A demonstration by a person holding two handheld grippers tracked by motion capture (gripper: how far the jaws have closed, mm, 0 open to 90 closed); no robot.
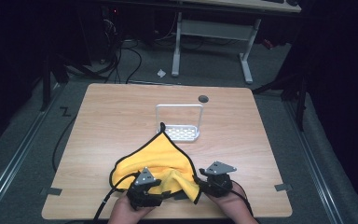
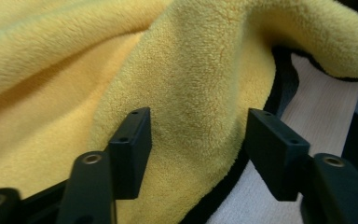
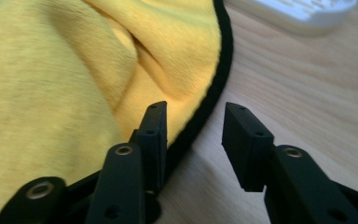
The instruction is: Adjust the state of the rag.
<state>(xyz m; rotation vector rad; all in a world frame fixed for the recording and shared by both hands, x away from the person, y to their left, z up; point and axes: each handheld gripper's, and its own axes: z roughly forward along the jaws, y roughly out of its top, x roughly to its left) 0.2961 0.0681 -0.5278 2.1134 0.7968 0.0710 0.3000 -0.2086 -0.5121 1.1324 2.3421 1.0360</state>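
— Straddling what, exactly, at the bottom of the frame?

— Both pairs of jaws stand spread, pinching nothing. The left gripper (image 2: 193, 140) has a fold of the fluffy yellow microfibre cloth with black piping (image 2: 177, 74) lying between its jaws; the right gripper (image 3: 193, 140) has one jaw over the cloth's black hem and the other over the bare light wooden table (image 3: 307, 84).

— And where does the cloth lie from them?

— In the high view it spreads from both grippers toward the frame's centre, tapering to a corner that touches the white plastic slotted rack (image 1: 181, 122). The left gripper looks deeper into the fabric; the right sits at the cloth's lower right edge, so a pinch there would likely catch the hem.
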